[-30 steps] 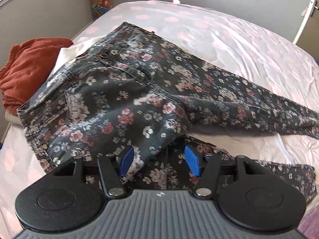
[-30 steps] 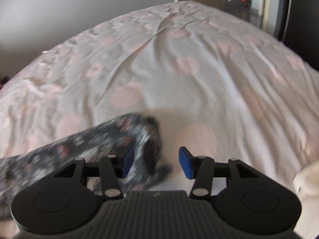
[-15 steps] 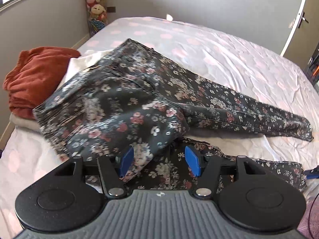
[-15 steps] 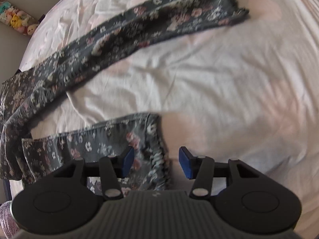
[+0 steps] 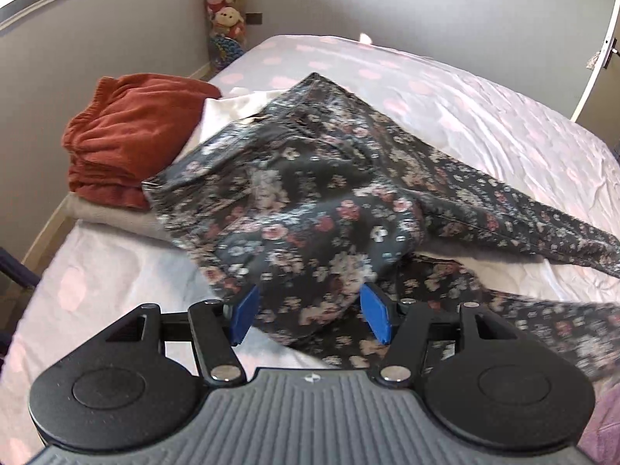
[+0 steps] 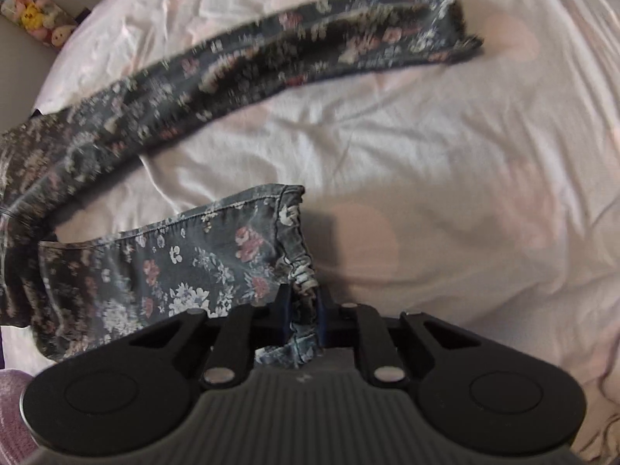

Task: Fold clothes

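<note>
The jeans (image 5: 317, 193) lie spread across the bed (image 5: 484, 116), dark with a flower print. The waist end sits by the left edge, partly over a white cloth (image 5: 232, 108) and against a rust-red pile (image 5: 128, 143) that rests on a beige fold (image 5: 116, 215). One leg runs out to the right over the sheet; the other doubles back toward the camera. No box, basket or drawer shows in either view — the clothes lie straight on the bed. Plush toys (image 5: 224, 4) hang in the far corner by the wall.

The left gripper (image 5: 310, 316) hovers over the crotch fold with its blue pads (image 5: 244, 314) spread, cloth bunched between them but not pressed.

In the right wrist view the near leg's hem (image 6: 298, 255) is gathered between the pads of the right gripper (image 6: 304, 319), whose jaws are closing and already pinch the frayed edge. The other leg (image 6: 271, 66) stretches across the sheet beyond, its end blurred.

A second ago the right jaws stood wide, with a blurred leg end beside the left pad; half a second ago they hung spread above this hem, not yet on it. The left gripper's pads stand as far apart as before, but its view has pulled back — more of the wall, the window and the red pile now shows, and the waist sits farther up the frame.
</note>
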